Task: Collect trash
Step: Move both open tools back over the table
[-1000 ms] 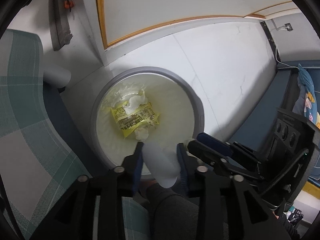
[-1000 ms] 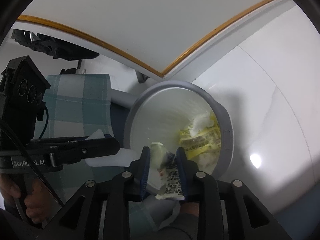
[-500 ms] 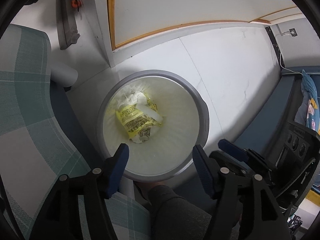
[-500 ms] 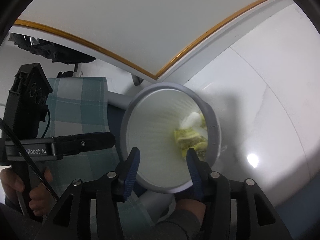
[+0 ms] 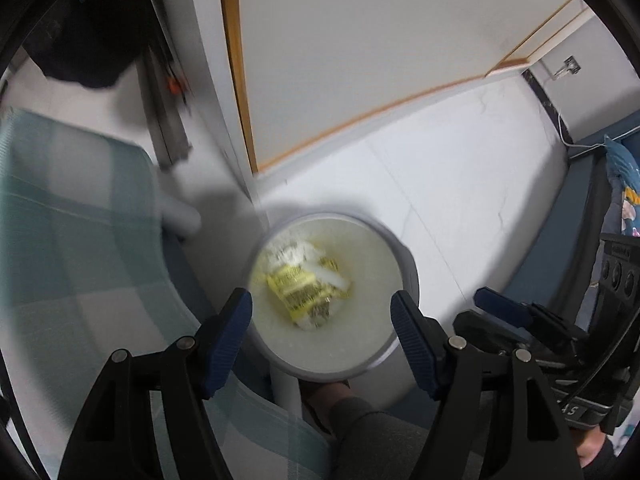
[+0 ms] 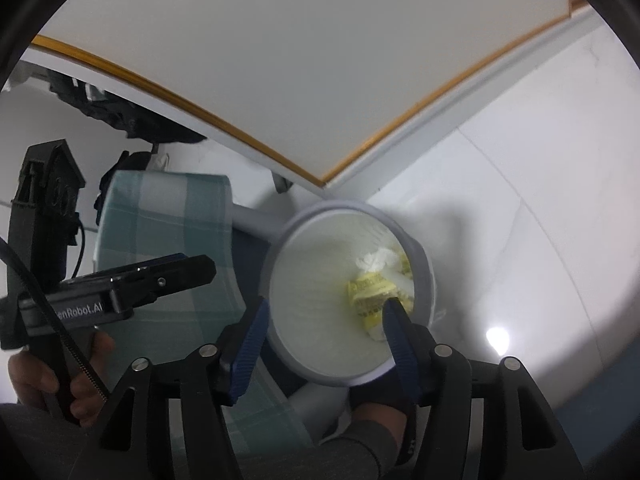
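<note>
A grey round trash bin [image 5: 409, 266] stands on the white floor below both grippers. At its bottom lie a yellow wrapper [image 5: 300, 284] and crumpled white tissue [image 5: 292, 250]. My left gripper [image 5: 320, 308] hangs above the bin, pointing almost straight down; its jaws are opening with nothing between them. In the right wrist view the same bin [image 6: 425, 264] holds the yellow wrapper [image 6: 370, 288] and tissue [image 6: 374, 258]. My right gripper [image 6: 326, 312] is over the near rim, its jaws opening and empty. Each view shows the other gripper off to one side.
A chair with a green checked cover [image 5: 80, 260] stands left of the bin, its grey tube leg [image 6: 256, 222] touching the rim. White wall panels with wooden trim [image 5: 240, 100] rise behind. A blue sofa [image 5: 580, 220] lies right. A person's grey-clad leg [image 5: 372, 432] is below.
Both grippers let go: the white piece left the left jaws and the crumpled wrapper left the right jaws. The jaws widened, and both grippers rose, so the bin looks smaller.
</note>
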